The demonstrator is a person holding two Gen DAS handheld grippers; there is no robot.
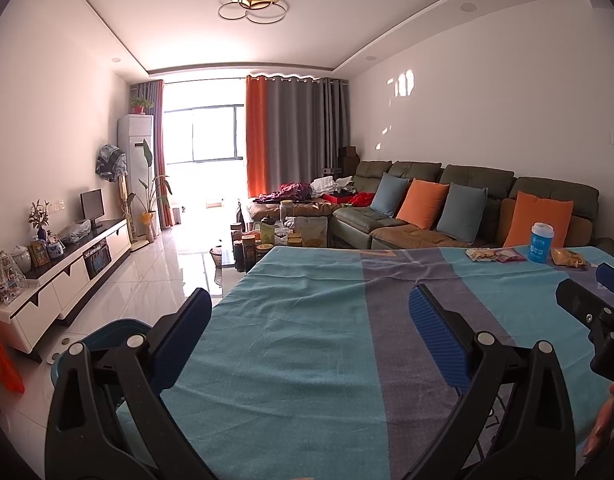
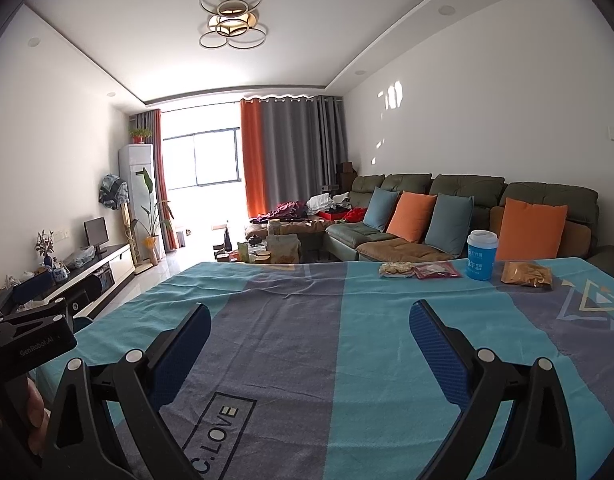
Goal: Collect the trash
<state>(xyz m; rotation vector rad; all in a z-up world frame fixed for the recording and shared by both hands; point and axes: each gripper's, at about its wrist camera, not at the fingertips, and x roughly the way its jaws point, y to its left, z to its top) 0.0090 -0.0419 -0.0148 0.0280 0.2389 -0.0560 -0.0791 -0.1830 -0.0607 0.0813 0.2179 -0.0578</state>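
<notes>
1. Hovering low over the striped tablecloth [image 2: 291,320], the right gripper [image 2: 311,344] has its jaws spread wide with nothing between them; the left gripper [image 1: 307,328] is likewise released and empty over the same cloth.

2. All the trash sits in a row at the right of both frames, near the table's far edge in front of the sofa [image 2: 447,200]: a pale snack packet [image 2: 397,269], a dark red wrapper [image 2: 438,270] touching or just beside it, a blue cup [image 2: 482,256] with a white lid, and a crumpled yellow-brown bag [image 2: 526,274] furthest right.

3. Handling, as a guess: the three wrappers look thin, light and soft, likely to crinkle and slide on the cloth, so a pinch on a raised fold or edge should hold better than pressing flat. The yellow-brown bag is puffed up and offers the easiest fold.

4. The cup looks stiffer but probably light and easy to tip or crush; taking it across the middle of its wall seems safest. Whether it is empty cannot be told.

5. Orientation: the cup stands upright, long axis vertical. The pale packet and red wrapper lie flat, their long sides running roughly left to right in the frame, along the table's far edge. The crumpled bag lies along the same line, though its shape is irregular.

6. Both grippers are well apart from the row, at the near side of the table.
</notes>
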